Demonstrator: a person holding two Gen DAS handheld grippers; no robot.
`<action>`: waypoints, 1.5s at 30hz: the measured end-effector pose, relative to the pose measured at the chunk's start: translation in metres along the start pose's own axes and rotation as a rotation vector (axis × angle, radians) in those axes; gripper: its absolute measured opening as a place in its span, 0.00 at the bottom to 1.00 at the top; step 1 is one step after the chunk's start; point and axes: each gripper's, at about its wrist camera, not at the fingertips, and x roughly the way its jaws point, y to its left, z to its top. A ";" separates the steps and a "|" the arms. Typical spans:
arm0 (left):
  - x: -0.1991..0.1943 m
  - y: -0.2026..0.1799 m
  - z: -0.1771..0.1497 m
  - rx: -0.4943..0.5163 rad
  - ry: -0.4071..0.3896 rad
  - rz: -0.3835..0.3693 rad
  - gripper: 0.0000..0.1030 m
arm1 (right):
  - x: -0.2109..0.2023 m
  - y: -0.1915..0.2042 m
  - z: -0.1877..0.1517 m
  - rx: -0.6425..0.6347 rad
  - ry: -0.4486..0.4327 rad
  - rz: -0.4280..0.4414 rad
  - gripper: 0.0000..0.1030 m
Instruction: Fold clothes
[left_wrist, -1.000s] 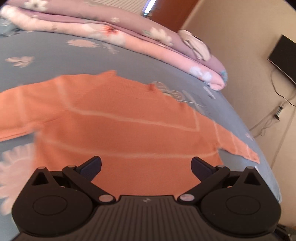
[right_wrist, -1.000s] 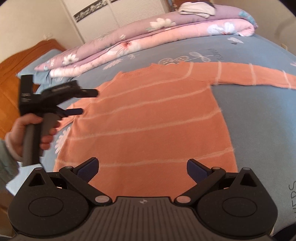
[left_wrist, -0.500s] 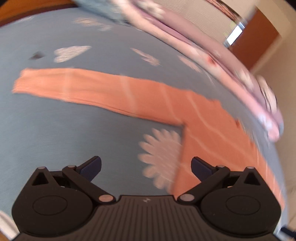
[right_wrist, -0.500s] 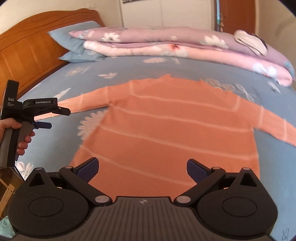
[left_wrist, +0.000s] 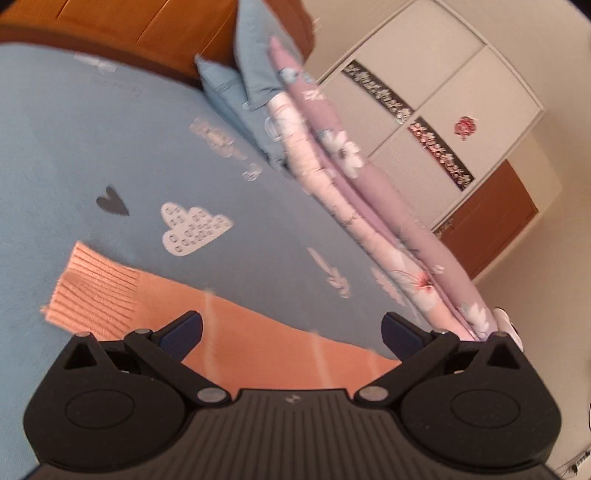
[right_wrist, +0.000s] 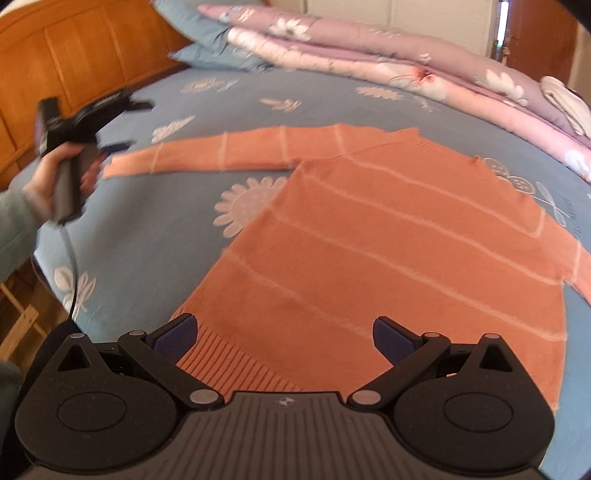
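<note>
Hovering over the ribbed hem, the right gripper (right_wrist: 282, 339) has its fingers spread wide, grasping nothing. The orange striped sweater (right_wrist: 388, 251) lies flat on the blue patterned bedspread (right_wrist: 155, 221), one sleeve (right_wrist: 221, 153) stretched sideways. Near that sleeve's cuff (left_wrist: 94, 293), the left gripper (right_wrist: 123, 127), held by a hand (right_wrist: 55, 177), is likewise released and empty. Beyond lie folded floral quilts (right_wrist: 369, 55) and a wooden headboard (right_wrist: 74, 48).
</note>
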 end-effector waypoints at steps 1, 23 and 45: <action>0.006 0.008 -0.001 -0.019 0.006 0.004 0.99 | 0.002 0.001 0.001 -0.005 0.009 -0.001 1.00; 0.042 -0.009 0.002 0.054 0.056 -0.027 0.99 | 0.030 -0.009 -0.003 0.024 0.081 0.017 1.00; 0.004 -0.097 -0.014 0.271 0.358 0.194 0.99 | 0.000 -0.050 -0.020 0.173 0.022 -0.055 1.00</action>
